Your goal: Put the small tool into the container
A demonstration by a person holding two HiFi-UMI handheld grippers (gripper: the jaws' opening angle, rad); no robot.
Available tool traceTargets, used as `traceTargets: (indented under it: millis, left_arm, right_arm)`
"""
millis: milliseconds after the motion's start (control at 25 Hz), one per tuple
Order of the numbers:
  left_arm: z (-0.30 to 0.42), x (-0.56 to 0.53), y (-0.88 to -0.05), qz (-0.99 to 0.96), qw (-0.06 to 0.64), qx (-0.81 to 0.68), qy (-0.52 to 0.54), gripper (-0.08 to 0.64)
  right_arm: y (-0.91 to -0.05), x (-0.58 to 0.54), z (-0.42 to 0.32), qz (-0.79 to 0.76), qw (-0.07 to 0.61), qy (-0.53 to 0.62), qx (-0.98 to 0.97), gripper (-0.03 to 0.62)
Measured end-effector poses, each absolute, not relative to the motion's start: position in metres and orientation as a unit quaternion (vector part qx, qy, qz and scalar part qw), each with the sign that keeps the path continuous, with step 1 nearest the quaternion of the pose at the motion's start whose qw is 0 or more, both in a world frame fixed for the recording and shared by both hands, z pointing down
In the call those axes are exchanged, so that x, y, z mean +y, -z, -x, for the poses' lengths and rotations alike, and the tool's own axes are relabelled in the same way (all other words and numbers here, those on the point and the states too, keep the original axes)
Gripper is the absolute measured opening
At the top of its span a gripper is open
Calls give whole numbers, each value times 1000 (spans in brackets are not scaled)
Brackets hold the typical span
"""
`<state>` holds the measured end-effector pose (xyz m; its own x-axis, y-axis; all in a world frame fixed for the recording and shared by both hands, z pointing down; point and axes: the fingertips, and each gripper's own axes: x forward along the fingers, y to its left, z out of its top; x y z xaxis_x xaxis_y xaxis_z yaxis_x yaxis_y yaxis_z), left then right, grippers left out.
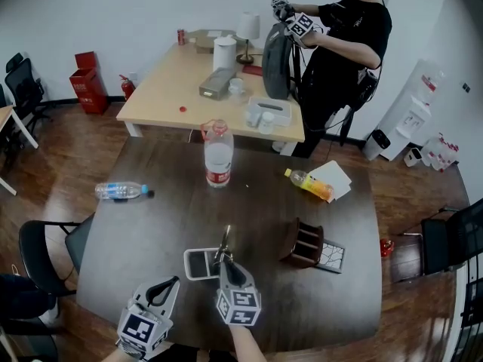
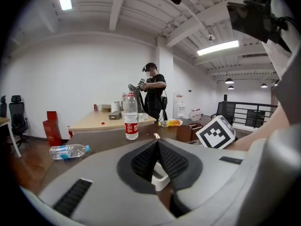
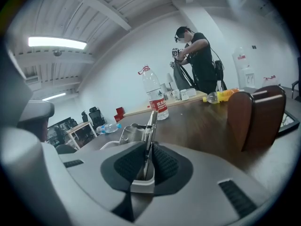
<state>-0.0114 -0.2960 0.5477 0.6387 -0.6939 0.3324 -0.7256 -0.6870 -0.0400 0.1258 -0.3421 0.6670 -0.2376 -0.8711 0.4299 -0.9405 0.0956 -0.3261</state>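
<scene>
A small white container [image 1: 198, 265] lies near the front edge of the dark table [image 1: 151, 232]. A slim metal tool [image 1: 224, 241] stands upright at the container's right end, between the fingers of my right gripper [image 1: 225, 261]. In the right gripper view the tool [image 3: 150, 126] rises between the pads of that gripper [image 3: 149, 150], and the jaws look slightly parted around it. My left gripper [image 1: 169, 284] hovers just left of the container, its fingertips together and holding nothing. In the left gripper view, under that gripper [image 2: 157, 147], a bit of the white container [image 2: 160, 174] shows.
An upright water bottle [image 1: 217, 157], a lying bottle [image 1: 121, 191], an orange drink bottle [image 1: 309, 183] and a brown wooden holder [image 1: 304, 243] share the table. Behind it a person [image 1: 343, 44] works at a tan table [image 1: 173, 89]. Black chairs [image 1: 45, 251] stand at the left.
</scene>
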Motion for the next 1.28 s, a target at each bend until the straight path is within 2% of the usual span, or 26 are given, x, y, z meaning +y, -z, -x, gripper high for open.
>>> traceTargets:
  millis: [280,480,640,680,760,920,1280]
  left_arm:
    - [-3,-297,-542,-904,56,-395,-150,-6]
    - [-8,-298,-526,-905,57,-400,-132,-6]
    - [-12,-295,-496,-909,37,-400,-112,-6]
    - [-13,-295,-488,-910,30,-400,-109,-6]
    - [-14,-293,-475,-910,12,-401,-100,-6]
    - [-12,-287,-442,-911,-11,-407,-68,-6]
    - [-1,-263,-372,-915,-77,-396,-14,-6]
  right_arm:
    - [-649,-313,-136,-620,77,-257,-738,63]
    - [-605,-292,-158,-647,82,-209,-729,61]
    - [-544,-280,-172,-656,57,-155,-737,56]
    - [-527,-277,-175,-658,53,-138,-739,25]
    - [-497,-270,-179,-667,49,-102,-737,8]
    - [-447,-256,-181,-677,27,-46,-734,6]
    - [-380,-230,-165,-660,-39,-7,-750,-17]
